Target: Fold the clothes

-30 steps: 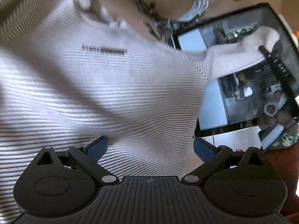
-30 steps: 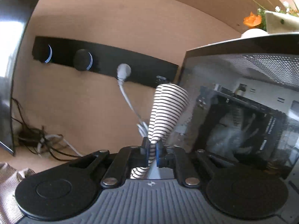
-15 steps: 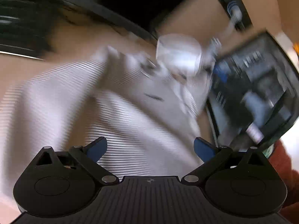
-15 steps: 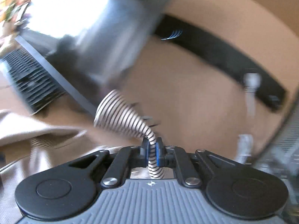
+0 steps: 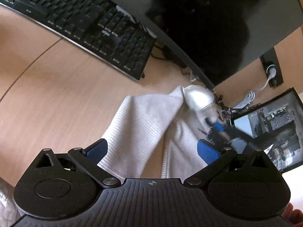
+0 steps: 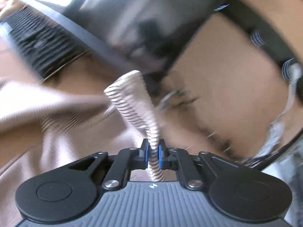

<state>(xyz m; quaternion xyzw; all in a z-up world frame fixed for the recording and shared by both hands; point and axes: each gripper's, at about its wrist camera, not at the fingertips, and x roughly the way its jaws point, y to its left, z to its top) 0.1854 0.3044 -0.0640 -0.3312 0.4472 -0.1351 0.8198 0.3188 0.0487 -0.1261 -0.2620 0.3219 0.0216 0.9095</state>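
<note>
Left wrist view
- Left gripper: its blue pads are standing wide apart, gripping nothing, while it is hanging just above the garment.
- Striped top: it is lying on the wooden desk, on the near side of the keyboard and well apart from it.
- Long axis: the cloth is running away from the camera, from between the spread jaws toward the monitor behind the keyboard; a crease is running down its middle.
- Right gripper: it is showing blurred at the cloth's far right edge, right of the keyboard, beside a silvery blur I cannot identify.

Right wrist view
- Right gripper: its pads are pressing together on a narrow, rolled strip of the striped top.
- Direction: the strip is rising forward and slightly left from the jaws; the rest of the garment is spreading to the left, below the blurred keyboard.
- Blur: heavy, so this gripper seems to be moving.

Judgement
- Nearer gripper: both are at the cloth, but only the right is holding it; the left is sitting over the body, free to pin or take an edge.
- Coming move: it likely turns on carrying the pinched part leftward across that long axis.
</note>
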